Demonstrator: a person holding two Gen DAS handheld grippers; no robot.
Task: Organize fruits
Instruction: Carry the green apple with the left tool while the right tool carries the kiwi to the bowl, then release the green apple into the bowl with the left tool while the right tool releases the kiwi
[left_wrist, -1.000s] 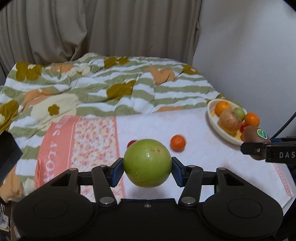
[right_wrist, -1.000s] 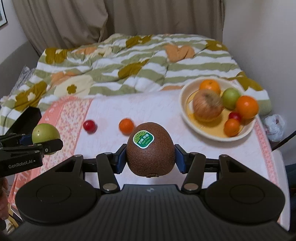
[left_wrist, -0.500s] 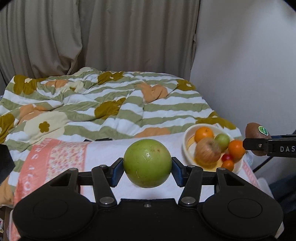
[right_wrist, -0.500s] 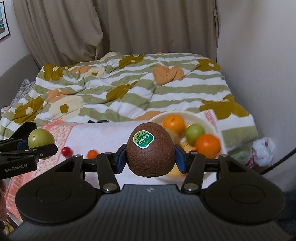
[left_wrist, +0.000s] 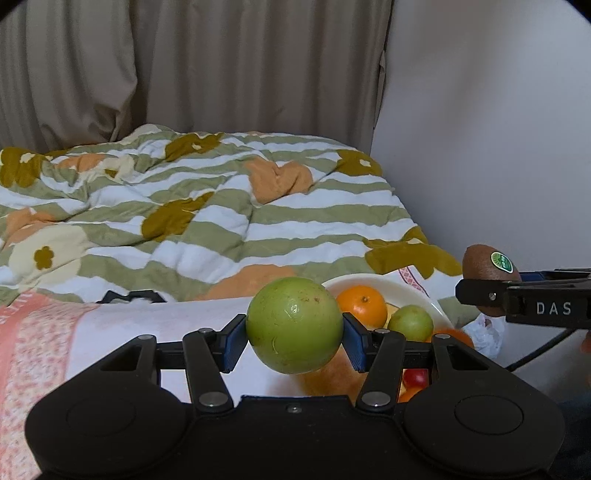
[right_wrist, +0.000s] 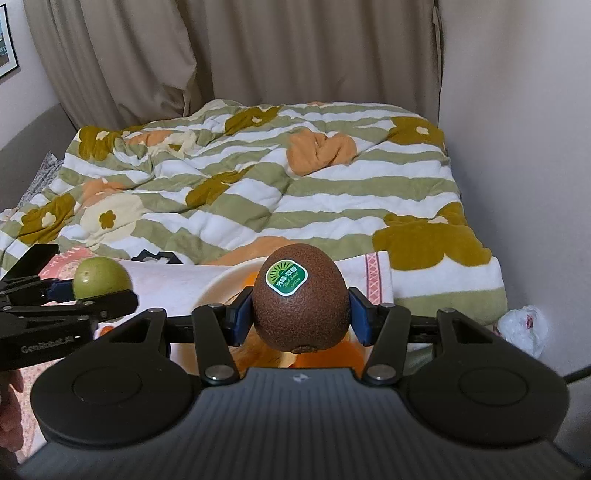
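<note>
Striped floral quilt (right_wrist: 280, 192) (rumpled) before beige curtains (right_wrist: 229, 55); white plastic bag (right_wrist: 522, 329) by the wall.

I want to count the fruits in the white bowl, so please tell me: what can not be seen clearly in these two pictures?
- Left wrist view: the white bowl is half covered by the round green fruit in the left claw; its lower fruits are hidden.
- Right wrist view: the brown kiwi with a green sticker in the right claw covers most of the bowl.
- Sticker text: too small.
</note>
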